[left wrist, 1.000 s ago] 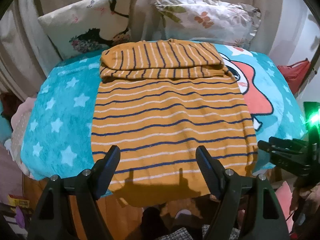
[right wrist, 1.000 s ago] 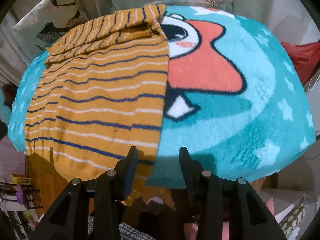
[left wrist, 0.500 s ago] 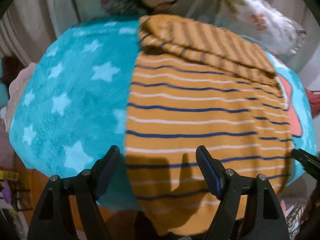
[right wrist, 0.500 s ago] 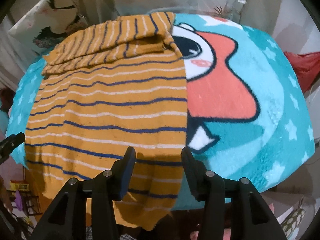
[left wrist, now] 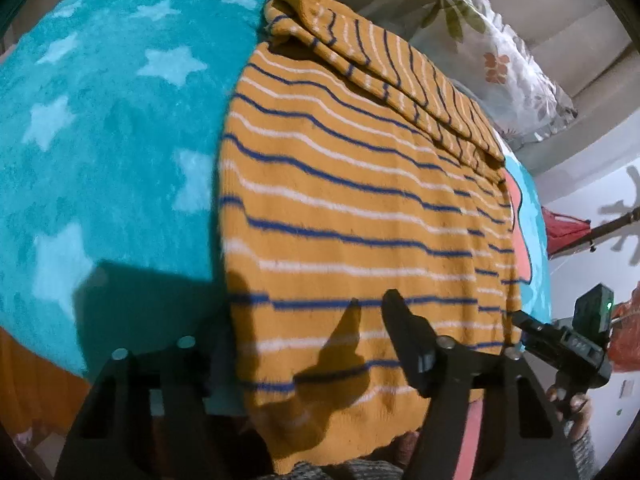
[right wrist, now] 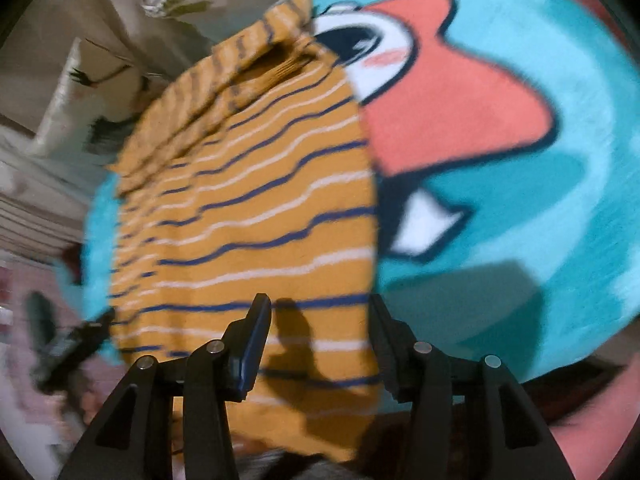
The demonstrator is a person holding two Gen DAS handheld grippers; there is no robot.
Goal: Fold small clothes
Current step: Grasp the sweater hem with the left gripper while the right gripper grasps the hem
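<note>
i see the striped sweater [left wrist: 360, 208] spread flat on the teal star blanket [left wrist: 100, 128], mustard yellow with navy and white stripes. its top part is folded down across the body as a band toward twelve o'clock, and its bottom hem hangs over the near edge of the blanket at six o'clock.

my left gripper [left wrist: 308, 344] sits at the hem's left corner, at six o'clock in the left wrist view. its fingers are spread wide: the right finger [left wrist: 404, 336] stands over the cloth, while the left finger is mostly behind the sweater's side edge, so the edge lies between the two. i cannot tell whether either finger touches the fabric.

my right gripper [right wrist: 320, 340] is at the hem's right corner, fingers also spread apart, with the sweater's right edge running down between them. the left finger [right wrist: 252, 344] is over the stripes and the right one is just at the edge beside the blanket's cartoon face [right wrist: 448, 112]. this view is blurred.

in the left wrist view the right gripper shows at three to four o'clock. a floral pillow [left wrist: 500, 60] lies at one o'clock past the sweater.
</note>
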